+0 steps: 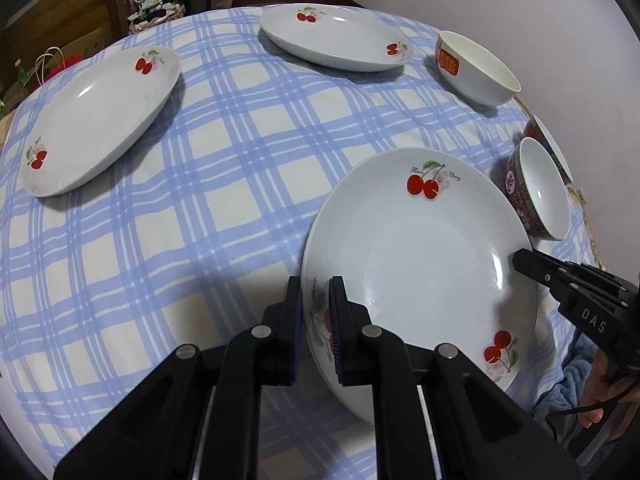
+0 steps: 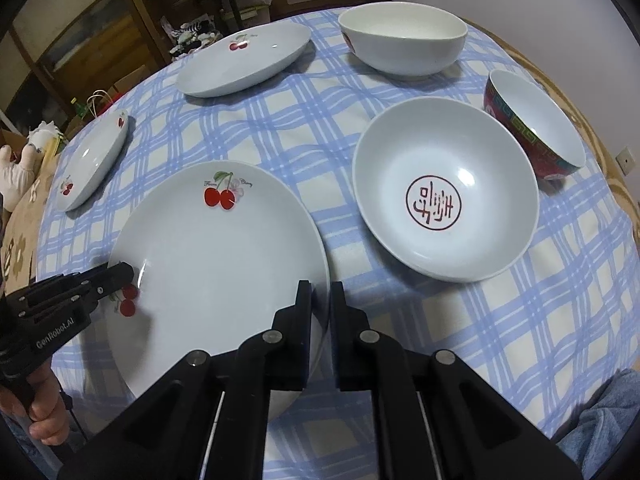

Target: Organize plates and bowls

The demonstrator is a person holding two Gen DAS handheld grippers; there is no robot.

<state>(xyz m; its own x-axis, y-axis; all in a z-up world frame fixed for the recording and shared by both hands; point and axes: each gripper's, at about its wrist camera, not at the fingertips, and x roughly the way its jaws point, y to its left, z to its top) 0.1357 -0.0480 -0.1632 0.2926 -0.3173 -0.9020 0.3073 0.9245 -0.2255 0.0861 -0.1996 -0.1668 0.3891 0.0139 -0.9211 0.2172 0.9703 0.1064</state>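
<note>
Left wrist view: our left gripper (image 1: 316, 304) pinches the cherry plate (image 1: 420, 264) at its 8 o'clock rim, one finger each side.

Right wrist view: our right gripper (image 2: 320, 304) clamps the same plate's (image 2: 216, 264) 4 o'clock rim; the plate sits on the checked tablecloth (image 2: 320, 128).

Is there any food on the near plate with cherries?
No, the near cherry plate is bare inside, showing only its white glaze and the painted cherries on it.
</note>
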